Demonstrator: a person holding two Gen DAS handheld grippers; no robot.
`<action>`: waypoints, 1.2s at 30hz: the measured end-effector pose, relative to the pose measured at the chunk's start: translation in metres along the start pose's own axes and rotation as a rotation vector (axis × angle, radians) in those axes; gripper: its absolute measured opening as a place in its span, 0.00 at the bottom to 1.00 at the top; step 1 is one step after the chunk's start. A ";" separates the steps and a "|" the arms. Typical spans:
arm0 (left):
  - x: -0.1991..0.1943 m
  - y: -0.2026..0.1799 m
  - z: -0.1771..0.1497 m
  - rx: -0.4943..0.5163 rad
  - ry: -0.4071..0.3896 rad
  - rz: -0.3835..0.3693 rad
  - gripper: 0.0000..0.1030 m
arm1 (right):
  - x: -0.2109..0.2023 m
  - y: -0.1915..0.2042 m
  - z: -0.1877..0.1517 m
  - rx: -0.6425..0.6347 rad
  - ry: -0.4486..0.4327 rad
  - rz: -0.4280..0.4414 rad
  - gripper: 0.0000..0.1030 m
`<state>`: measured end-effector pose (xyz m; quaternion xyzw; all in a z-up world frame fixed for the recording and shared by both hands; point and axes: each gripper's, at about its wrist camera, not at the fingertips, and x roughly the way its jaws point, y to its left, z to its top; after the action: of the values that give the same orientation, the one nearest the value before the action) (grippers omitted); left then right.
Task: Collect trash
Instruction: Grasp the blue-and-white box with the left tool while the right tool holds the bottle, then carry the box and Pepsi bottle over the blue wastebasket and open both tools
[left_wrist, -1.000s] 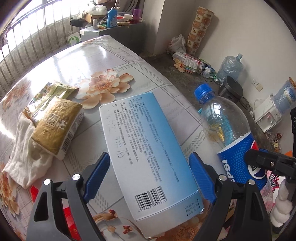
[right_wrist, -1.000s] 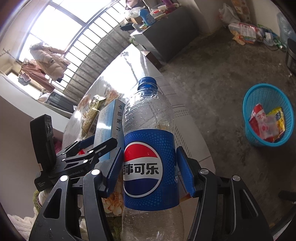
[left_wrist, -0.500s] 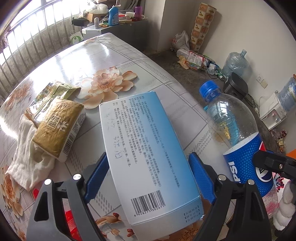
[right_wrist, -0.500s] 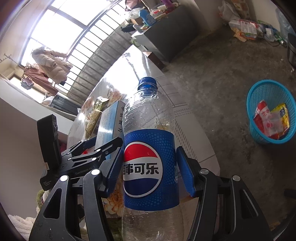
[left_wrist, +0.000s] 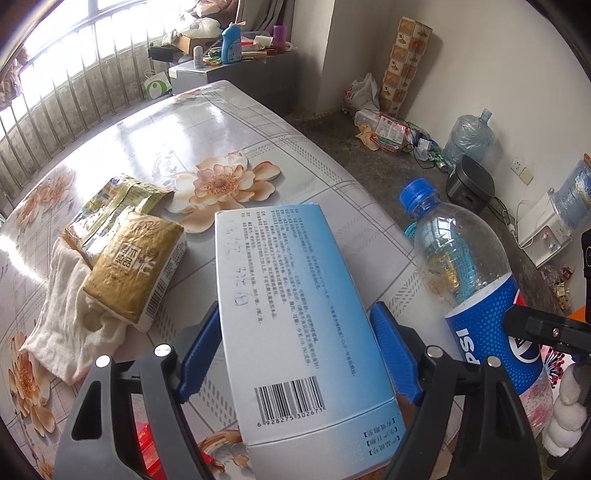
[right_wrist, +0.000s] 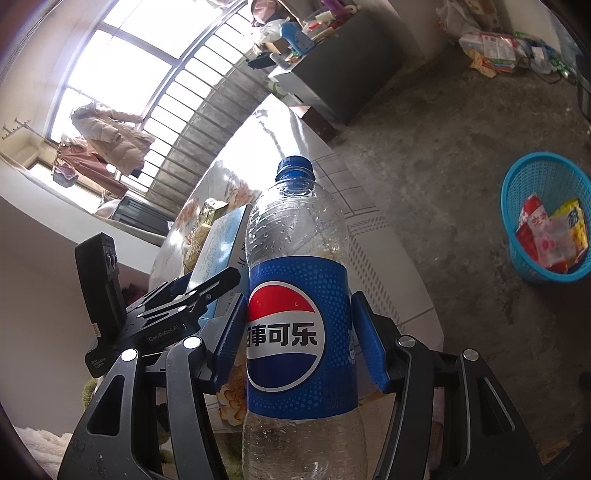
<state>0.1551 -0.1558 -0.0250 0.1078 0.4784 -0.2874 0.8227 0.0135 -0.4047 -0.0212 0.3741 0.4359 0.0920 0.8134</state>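
The left gripper (left_wrist: 301, 354) is closing on the blue-and-white box (left_wrist: 295, 314), now tilted up off the flowered table (left_wrist: 155, 140) — one piece nearly secured; the right gripper (right_wrist: 297, 339), angled downward, stays clamped on the plastic bottle (right_wrist: 297, 295); the blue basket (right_wrist: 517, 184) waits on the floor.

A lived-in home room. A flower-patterned worktop (left_wrist: 229, 122) stands by a barred window (right_wrist: 122, 70) where coats (right_wrist: 110, 136) hang; beyond the worktop, a cluttered cabinet (left_wrist: 236, 70); on the bare concrete floor (right_wrist: 443, 147) beside it, water jugs (left_wrist: 467, 138) and a blue basket (right_wrist: 517, 192).
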 end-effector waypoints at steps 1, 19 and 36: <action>-0.002 0.000 0.001 -0.003 -0.004 -0.003 0.75 | -0.001 0.000 0.000 0.003 -0.003 0.007 0.52; -0.024 -0.066 0.051 0.130 -0.091 -0.172 0.74 | -0.079 -0.054 0.010 0.148 -0.224 0.000 0.52; 0.121 -0.278 0.117 0.441 0.162 -0.339 0.75 | -0.093 -0.240 0.022 0.635 -0.267 -0.154 0.54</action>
<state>0.1254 -0.4785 -0.0396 0.2254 0.4798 -0.5084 0.6787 -0.0674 -0.6299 -0.1198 0.5832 0.3595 -0.1596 0.7108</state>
